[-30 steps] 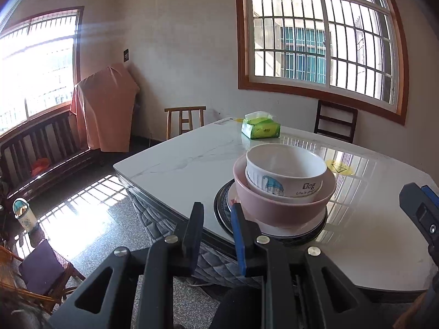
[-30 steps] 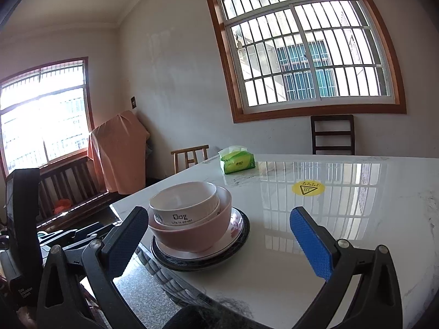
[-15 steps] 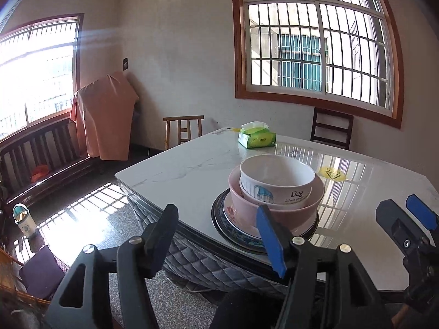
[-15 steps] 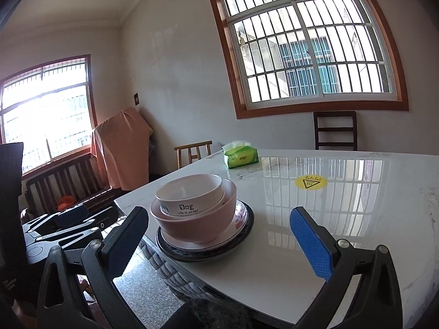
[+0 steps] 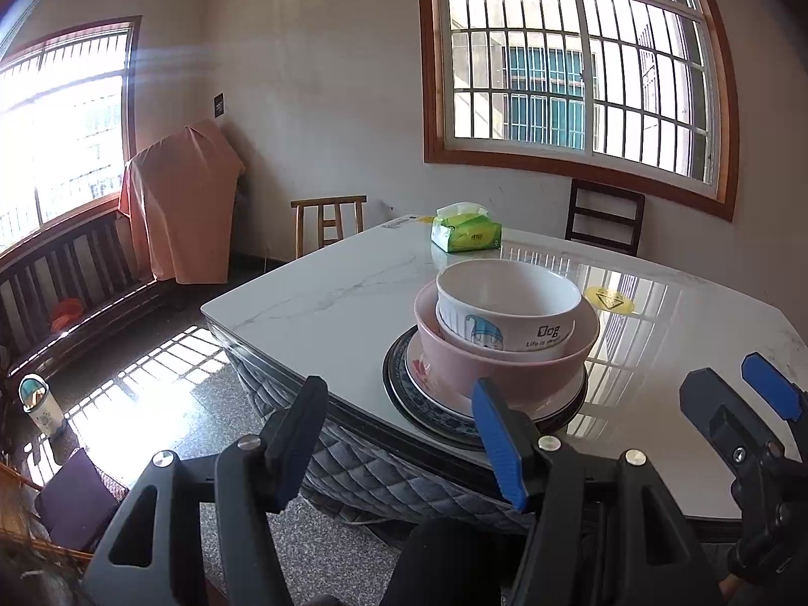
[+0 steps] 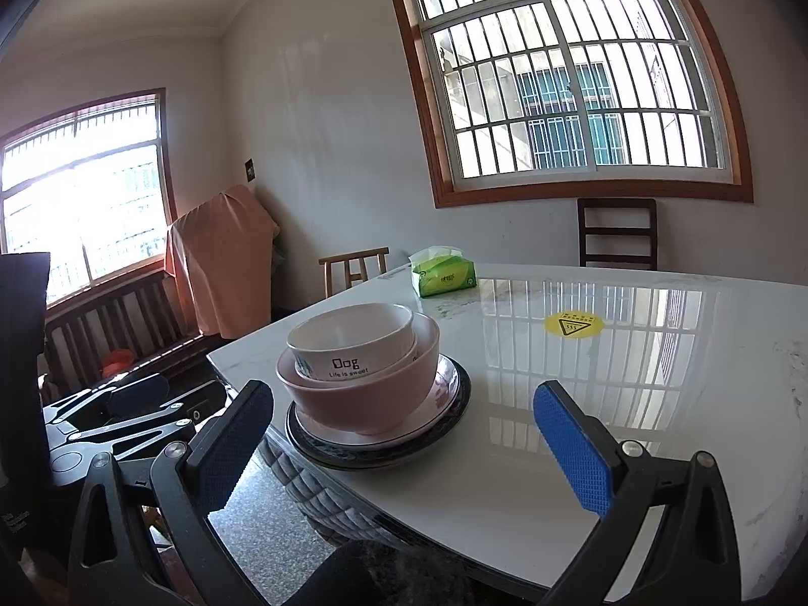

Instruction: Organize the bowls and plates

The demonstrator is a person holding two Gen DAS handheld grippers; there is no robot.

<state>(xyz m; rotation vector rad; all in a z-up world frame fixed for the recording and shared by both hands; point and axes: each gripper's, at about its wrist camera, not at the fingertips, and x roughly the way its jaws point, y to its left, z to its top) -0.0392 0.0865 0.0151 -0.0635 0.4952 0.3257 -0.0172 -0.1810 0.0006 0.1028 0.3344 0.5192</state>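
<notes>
Plates and bowls stacked near the worktop (image 6: pixel 631 434) corner — both claws spread wide, holding nothing.

Dark plate (image 6: pixel 452 416) at the bottom, pale plate (image 6: pixel 447 391), pink bowl (image 6: pixel 363 401), then white bowl (image 6: pixel 353 341) nested on top: likely glazed ceramic — stiff, slick, breakable, heavy together. Best lifted singly by the rim. Left claw (image 5: pixel 399 442) view shows the white bowl's cartoon figure; right claw (image 6: pixel 399 442) view shows the dark plate's whole near rim.
</notes>
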